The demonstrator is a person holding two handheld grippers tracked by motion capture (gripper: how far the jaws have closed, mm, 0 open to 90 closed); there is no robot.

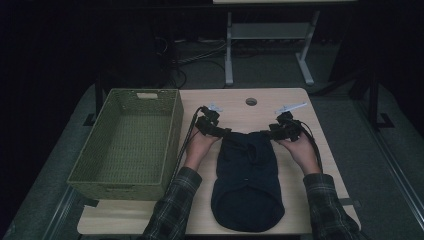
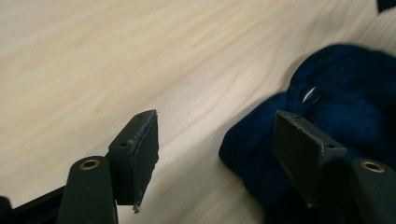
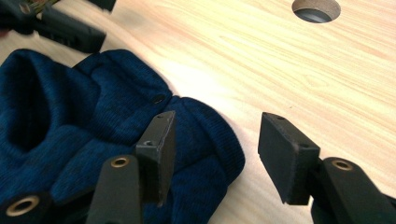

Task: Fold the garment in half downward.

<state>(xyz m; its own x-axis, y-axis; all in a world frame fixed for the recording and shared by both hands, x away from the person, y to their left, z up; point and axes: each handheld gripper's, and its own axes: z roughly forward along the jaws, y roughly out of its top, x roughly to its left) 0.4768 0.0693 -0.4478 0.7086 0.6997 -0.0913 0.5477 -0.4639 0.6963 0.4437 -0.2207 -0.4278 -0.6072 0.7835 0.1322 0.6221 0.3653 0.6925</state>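
Beside the garment (image 1: 246,180), a green basket (image 1: 127,142), high view alone.

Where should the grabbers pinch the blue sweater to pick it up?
Probably at the two far top corners of the sweater, one gripper from each side. It lies flat, and its thick knit edge bunches there. The left gripper and right gripper already straddle those corners, open.

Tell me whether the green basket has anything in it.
Empty. In the high view the green woven basket shows only its bare bottom, and the dark blue garment lies outside it on the table.
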